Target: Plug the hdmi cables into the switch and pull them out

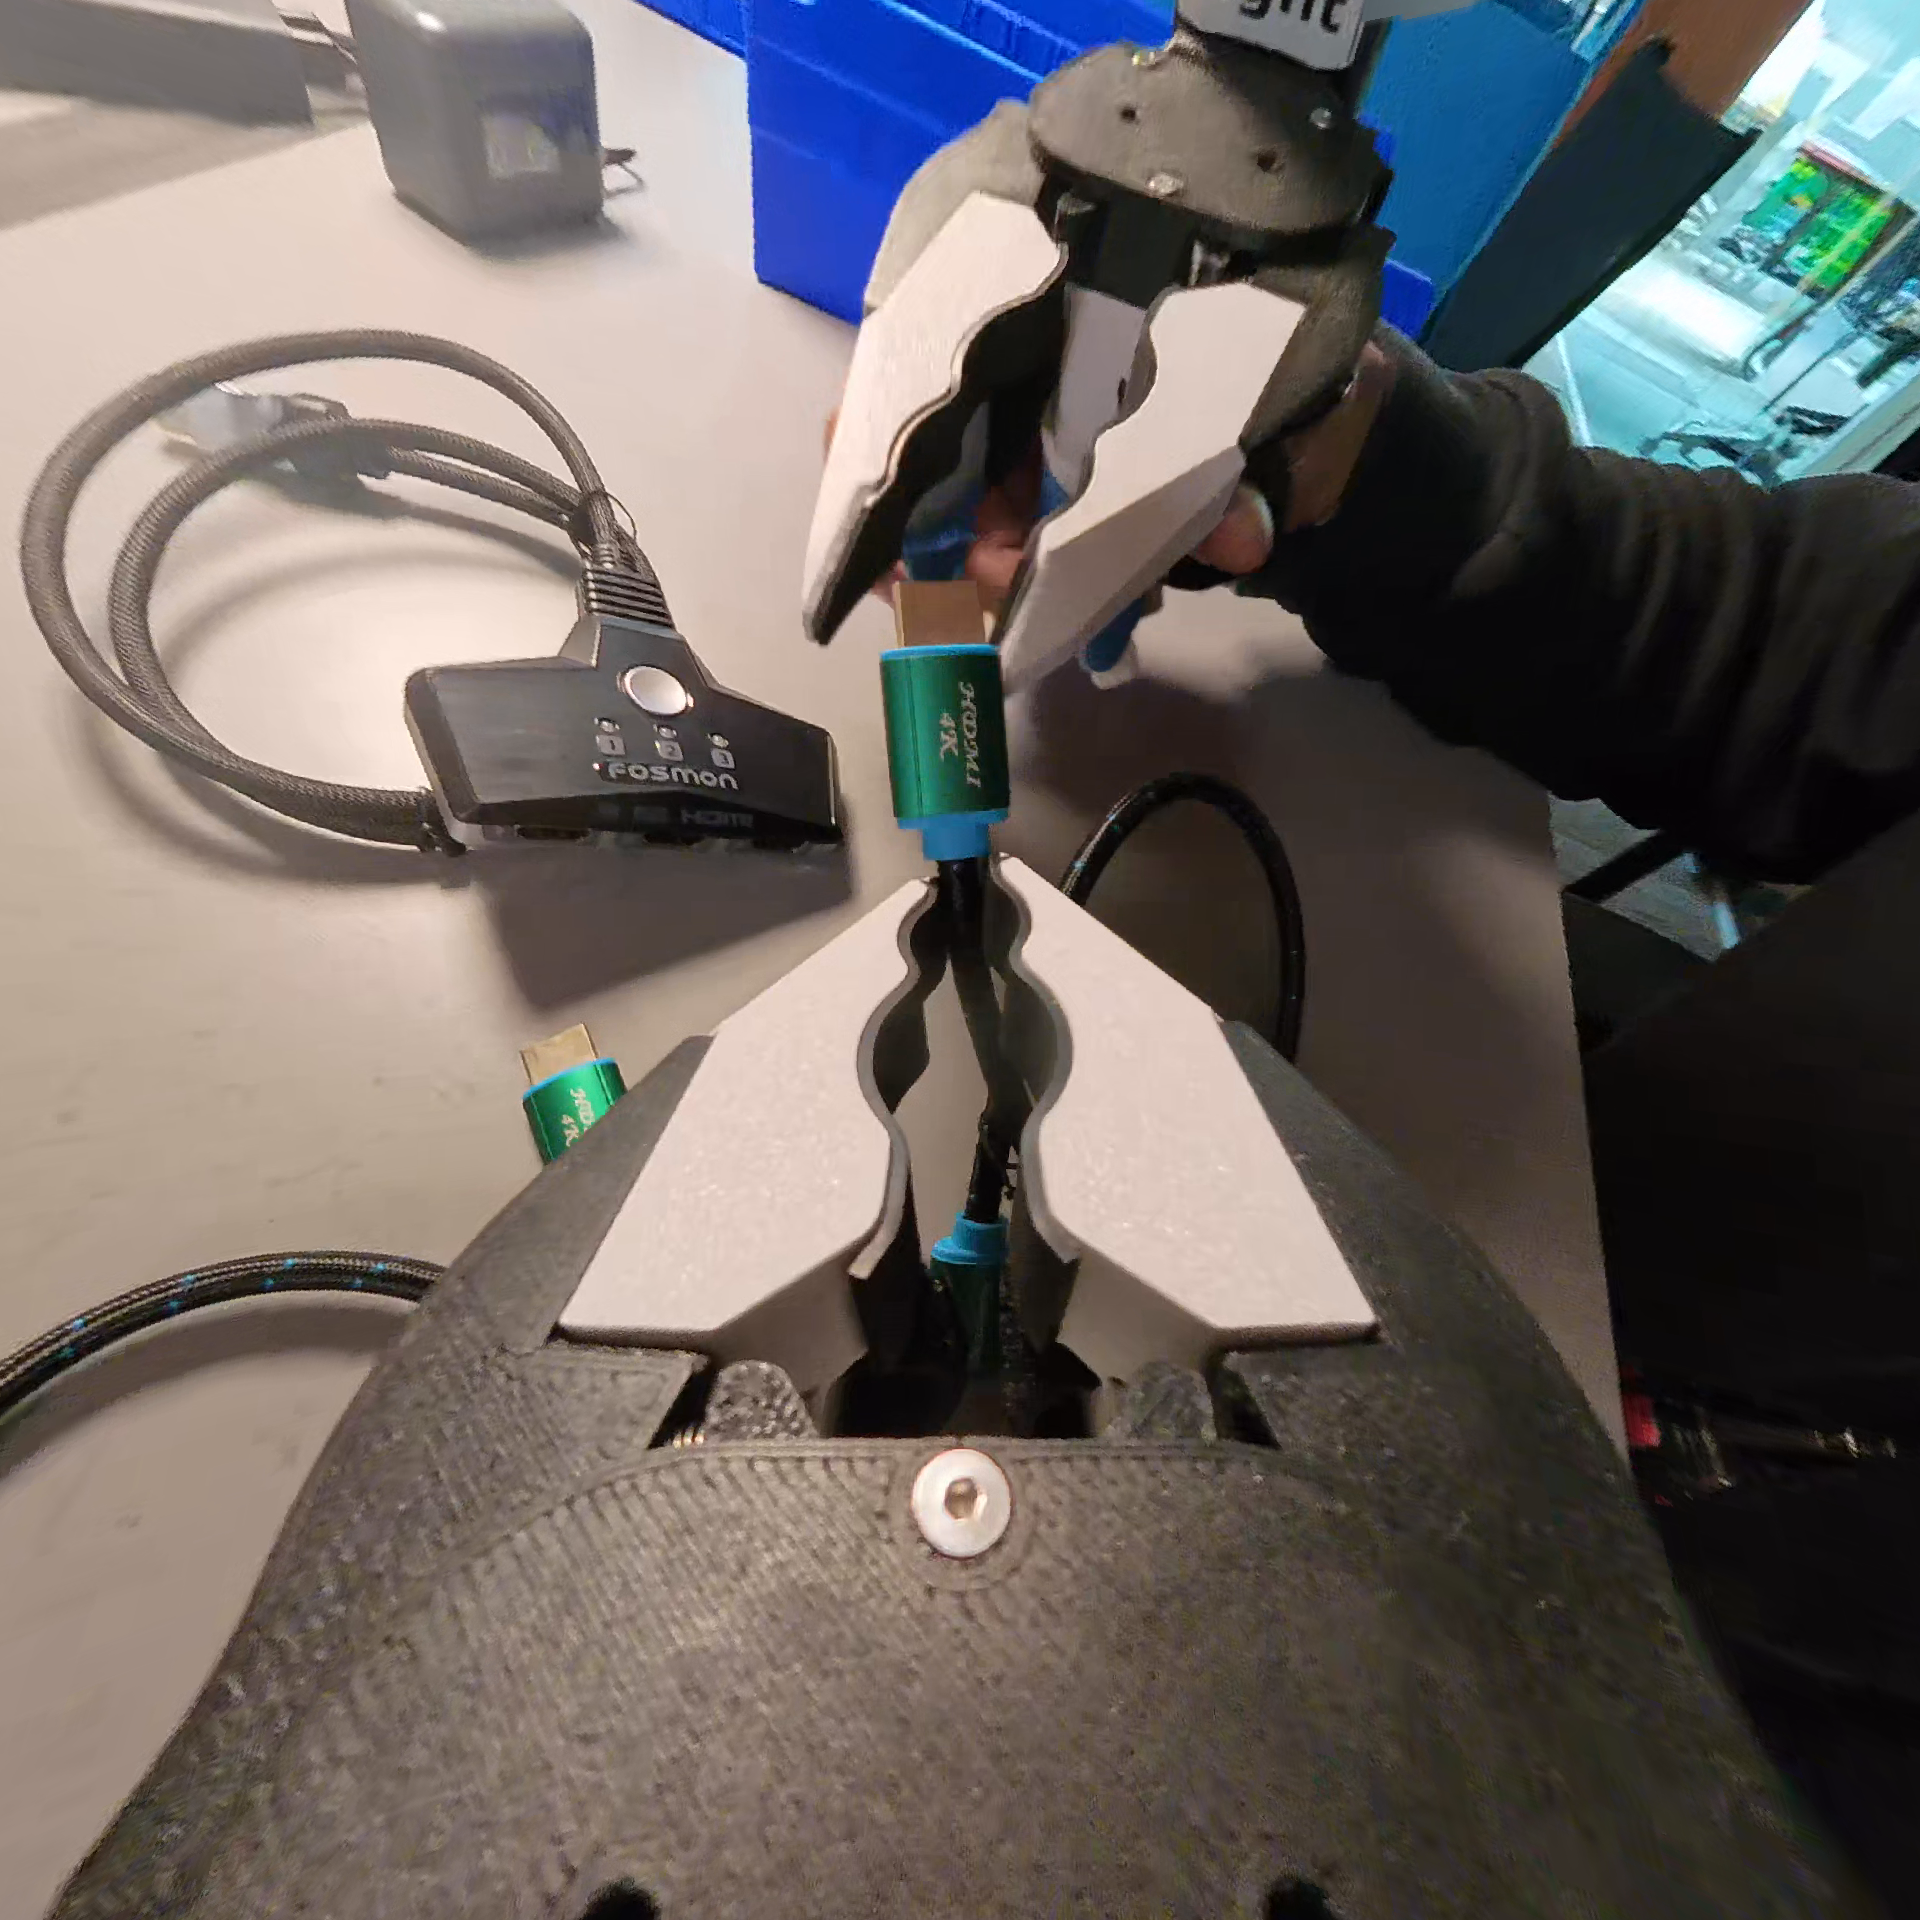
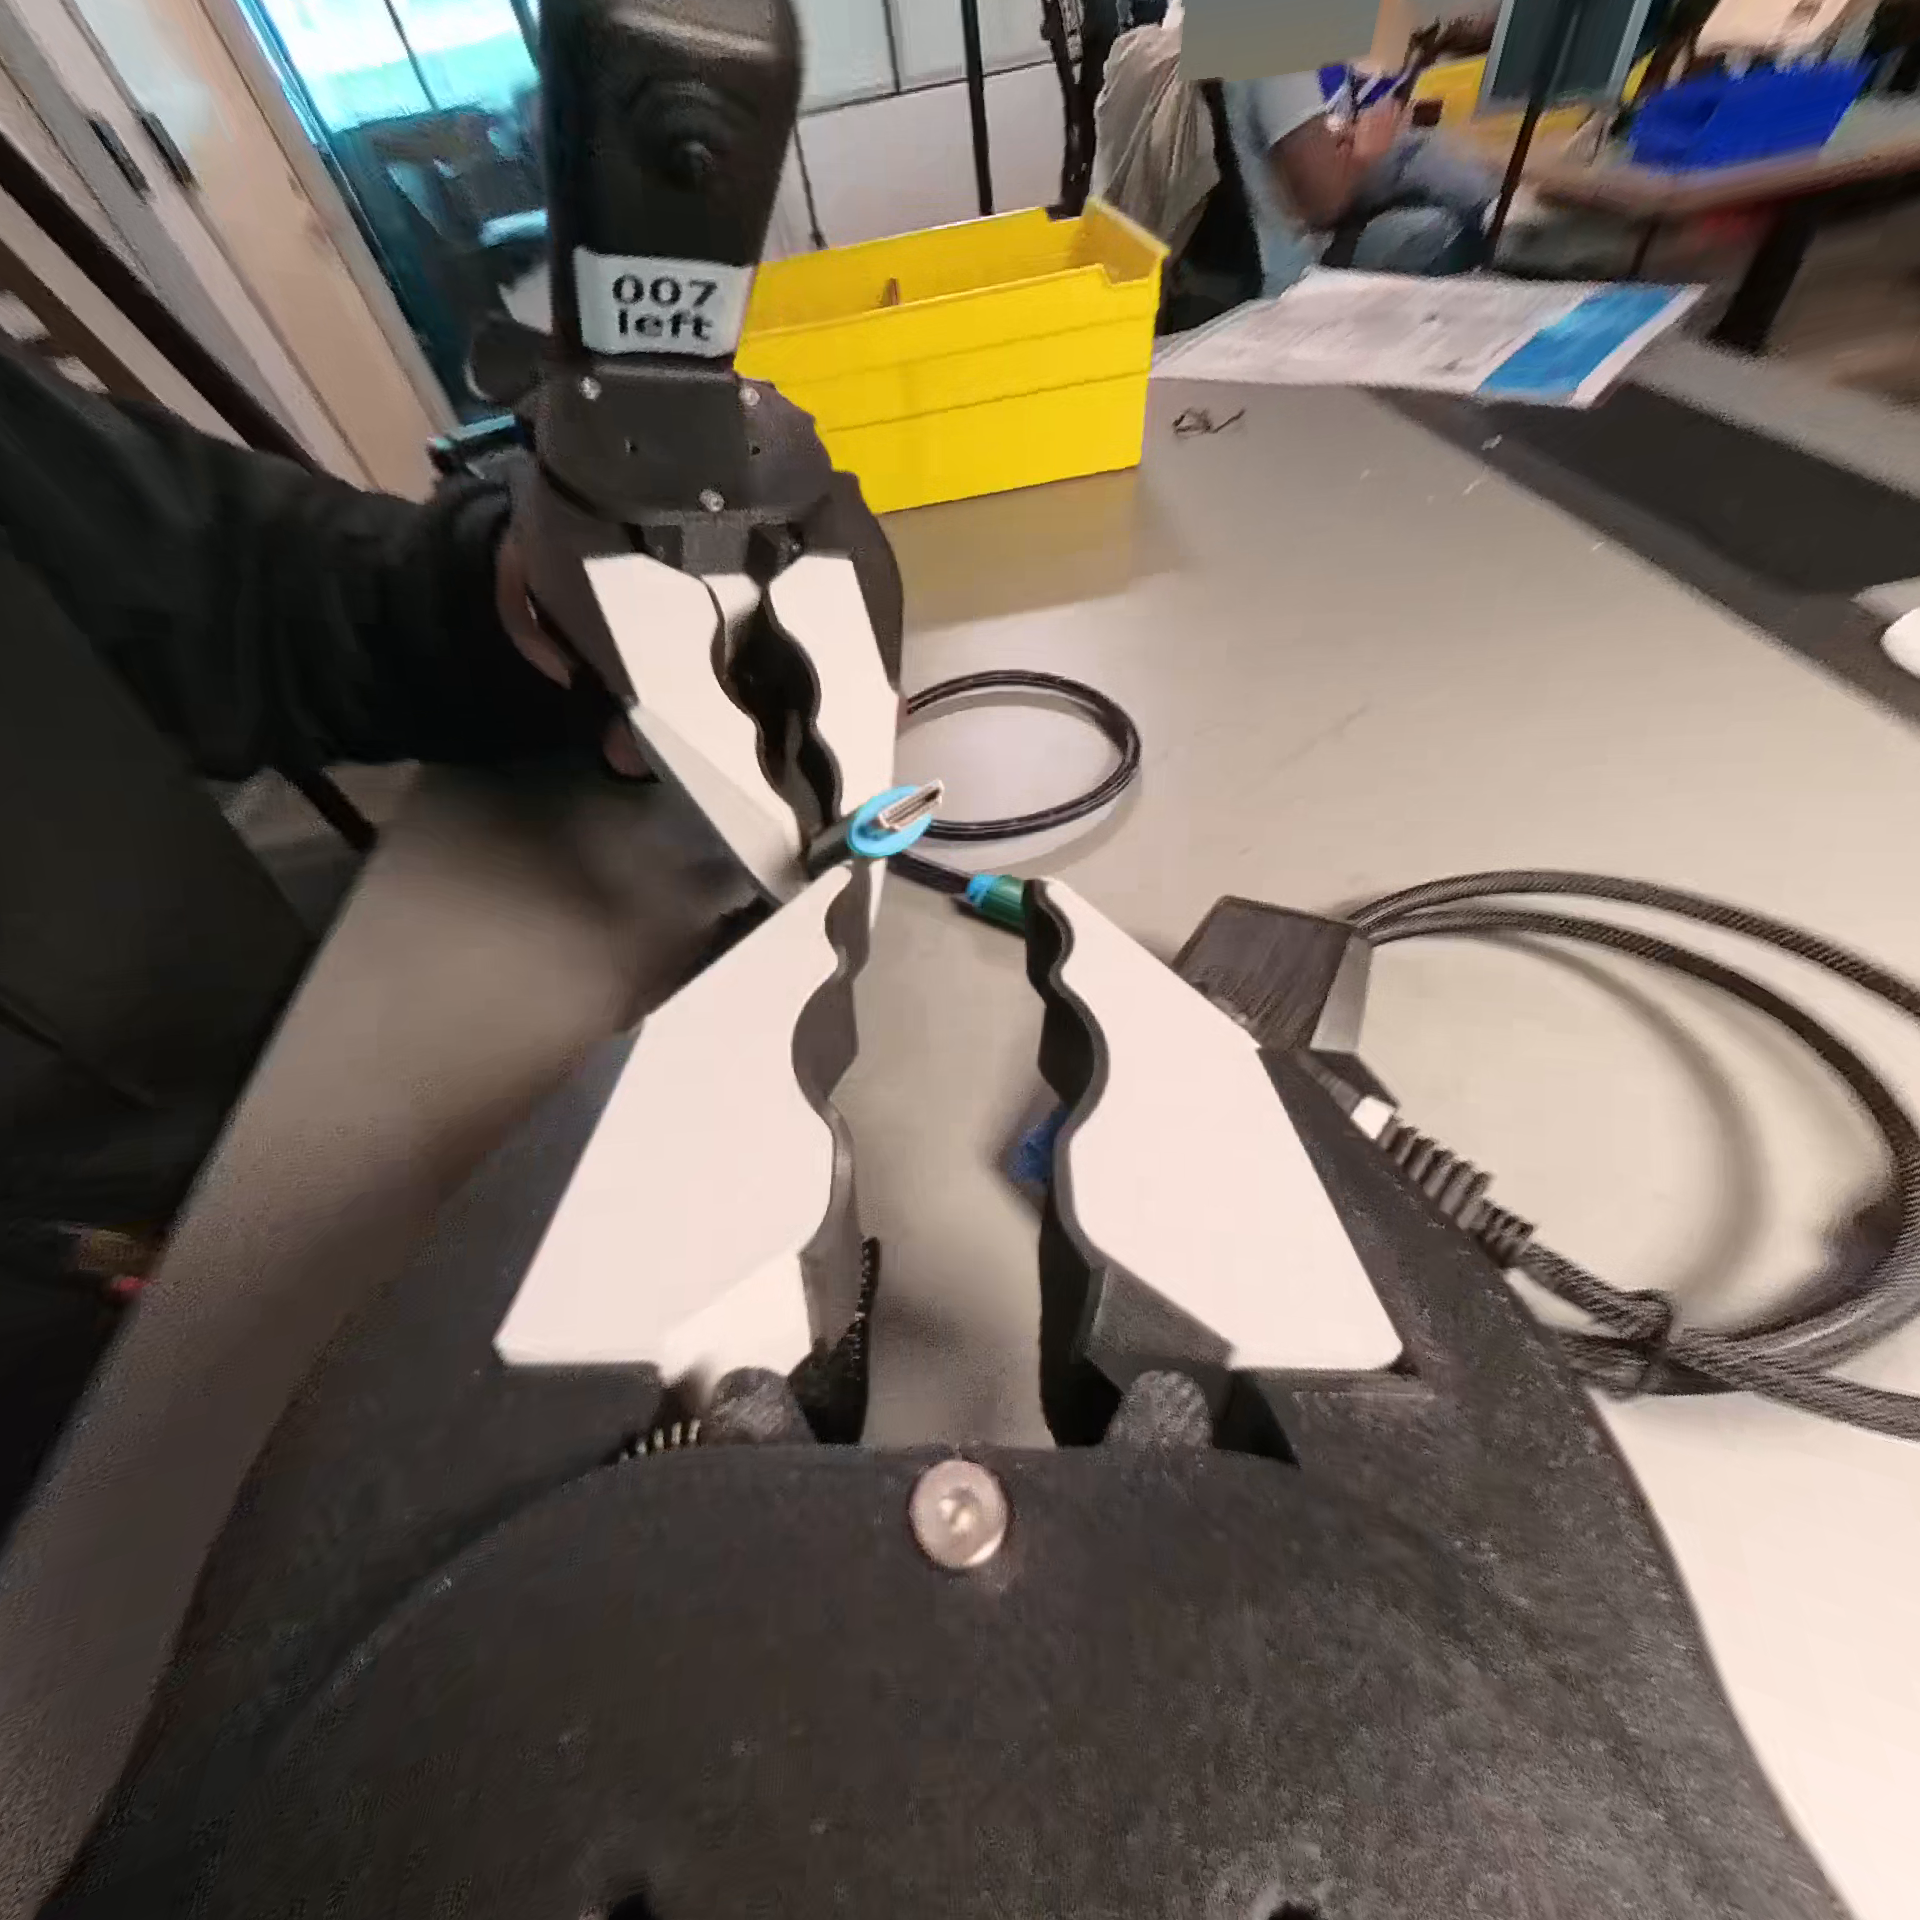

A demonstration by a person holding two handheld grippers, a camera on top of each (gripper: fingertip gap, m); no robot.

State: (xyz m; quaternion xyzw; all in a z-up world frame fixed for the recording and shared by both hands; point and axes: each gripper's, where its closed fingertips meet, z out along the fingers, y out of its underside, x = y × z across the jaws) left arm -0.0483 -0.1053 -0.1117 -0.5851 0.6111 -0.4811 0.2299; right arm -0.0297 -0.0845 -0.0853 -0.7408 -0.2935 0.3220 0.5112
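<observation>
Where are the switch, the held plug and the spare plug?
switch [image 1: 623, 764]: left wrist view, on its black top face.
held plug [image 1: 943, 743]: left wrist view, on its green shell.
spare plug [image 1: 571, 1107]: left wrist view, on its green shell, lying on the table.

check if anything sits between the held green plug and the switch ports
Nothing visible does. The left gripper holds the cable just behind the green plug; only bare table lies before the switch ports.

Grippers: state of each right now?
Left gripper: shut on the black cable just behind the green HDMI plug.
Right gripper: open, holding nothing, fingertips either side of that plug's metal tip.
</observation>
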